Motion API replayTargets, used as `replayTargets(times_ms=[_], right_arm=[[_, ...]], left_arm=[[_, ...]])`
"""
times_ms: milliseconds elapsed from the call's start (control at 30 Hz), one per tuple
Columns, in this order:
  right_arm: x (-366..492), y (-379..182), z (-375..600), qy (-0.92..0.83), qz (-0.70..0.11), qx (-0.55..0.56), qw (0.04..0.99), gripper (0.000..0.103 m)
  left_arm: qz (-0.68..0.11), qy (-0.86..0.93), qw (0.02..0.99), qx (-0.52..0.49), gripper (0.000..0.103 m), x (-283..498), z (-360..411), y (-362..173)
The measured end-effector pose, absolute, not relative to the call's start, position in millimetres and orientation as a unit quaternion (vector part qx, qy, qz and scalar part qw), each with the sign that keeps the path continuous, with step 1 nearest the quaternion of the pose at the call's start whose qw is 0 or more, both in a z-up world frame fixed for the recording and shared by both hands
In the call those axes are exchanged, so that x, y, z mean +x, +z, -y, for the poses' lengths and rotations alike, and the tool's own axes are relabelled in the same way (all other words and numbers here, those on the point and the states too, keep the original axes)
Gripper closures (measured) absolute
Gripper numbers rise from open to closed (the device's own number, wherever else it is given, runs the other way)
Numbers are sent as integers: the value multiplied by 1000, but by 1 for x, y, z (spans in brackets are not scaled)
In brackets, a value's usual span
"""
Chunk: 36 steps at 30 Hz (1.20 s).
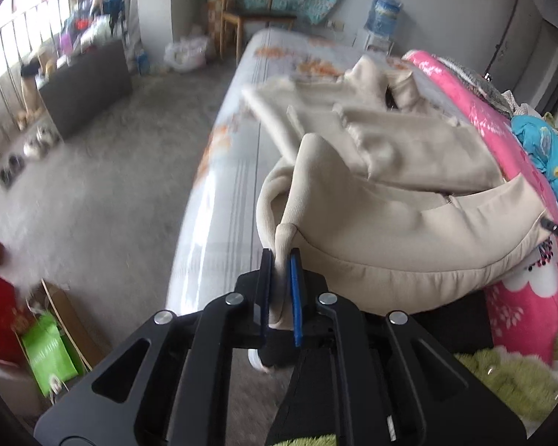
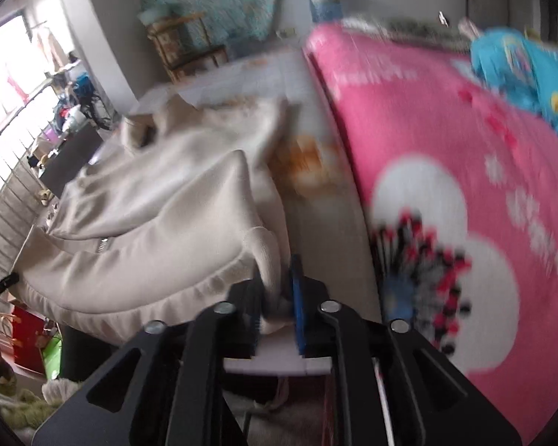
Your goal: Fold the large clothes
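Note:
A large cream zip-up jacket (image 1: 398, 193) lies on the bed, its near hem lifted off the mattress. My left gripper (image 1: 281, 256) is shut on a bunched corner of that hem, cloth pinched between the blue pads. In the right wrist view the same cream jacket (image 2: 160, 200) spreads to the left, with its zipper showing. My right gripper (image 2: 279, 271) is shut on the opposite hem corner, fabric squeezed between its pads. The hem stretches between the two grippers. The far end with the hood still rests on the sheet.
The bed (image 1: 234, 171) has a pale sheet with orange flowers. A pink floral blanket (image 2: 446, 186) and blue clothing (image 2: 520, 74) lie along its right side. A wooden chair (image 1: 245, 15), a dark bench (image 1: 89, 81) and bags (image 1: 52, 353) stand on the grey floor at left.

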State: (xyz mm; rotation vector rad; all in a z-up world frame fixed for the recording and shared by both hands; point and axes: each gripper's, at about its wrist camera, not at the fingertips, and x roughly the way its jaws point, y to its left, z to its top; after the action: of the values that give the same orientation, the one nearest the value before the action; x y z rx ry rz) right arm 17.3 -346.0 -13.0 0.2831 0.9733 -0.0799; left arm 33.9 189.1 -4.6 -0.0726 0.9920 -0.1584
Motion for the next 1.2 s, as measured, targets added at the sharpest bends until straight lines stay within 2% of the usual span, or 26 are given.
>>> replayTargets(times_ms=[100, 133, 200, 267, 367, 500, 700, 833, 867, 900, 933, 967, 1033, 1200], right_arm=[[11, -17, 357, -60, -468, 166, 866, 66], [7, -10, 356, -66, -457, 172, 870, 65], [1, 8, 350, -80, -431, 163, 884, 56], [-1, 24, 337, -74, -408, 153, 897, 51], [20, 31, 295, -2, -410, 148, 900, 50], [56, 8, 229, 103, -452, 139, 875, 49], [98, -23, 162, 149, -505, 87, 846, 49], [103, -40, 141, 137, -534, 39, 833, 50], [103, -40, 141, 135, -530, 25, 837, 53], [102, -40, 135, 139, -532, 10, 835, 63], [99, -40, 133, 146, -534, 14, 833, 71], [100, -39, 130, 152, -537, 19, 830, 83], [97, -34, 127, 143, -529, 0, 837, 97], [90, 9, 131, 126, -485, -1, 865, 98]], left_arm=[[-463, -43, 885, -11, 88, 32, -197, -6], [-449, -41, 893, 1, 86, 28, -196, -1], [-415, -48, 908, 12, 75, 23, -195, 16], [-398, -71, 914, 12, 73, 24, -186, 27], [-403, -126, 906, 2, 70, 33, -161, 28], [-444, -223, 868, -24, 68, 49, -110, 5], [-462, -257, 847, 54, 68, 59, -38, -32], [-453, -236, 853, 106, 78, 52, -23, -45], [-448, -237, 855, 114, 85, 49, -22, -45], [-443, -235, 857, 118, 97, 47, -22, -44], [-439, -232, 860, 121, 99, 45, -23, -43], [-433, -231, 862, 123, 100, 42, -23, -43], [-423, -231, 867, 128, 102, 41, -21, -42], [-378, -242, 889, 95, 102, 42, -32, -3]])
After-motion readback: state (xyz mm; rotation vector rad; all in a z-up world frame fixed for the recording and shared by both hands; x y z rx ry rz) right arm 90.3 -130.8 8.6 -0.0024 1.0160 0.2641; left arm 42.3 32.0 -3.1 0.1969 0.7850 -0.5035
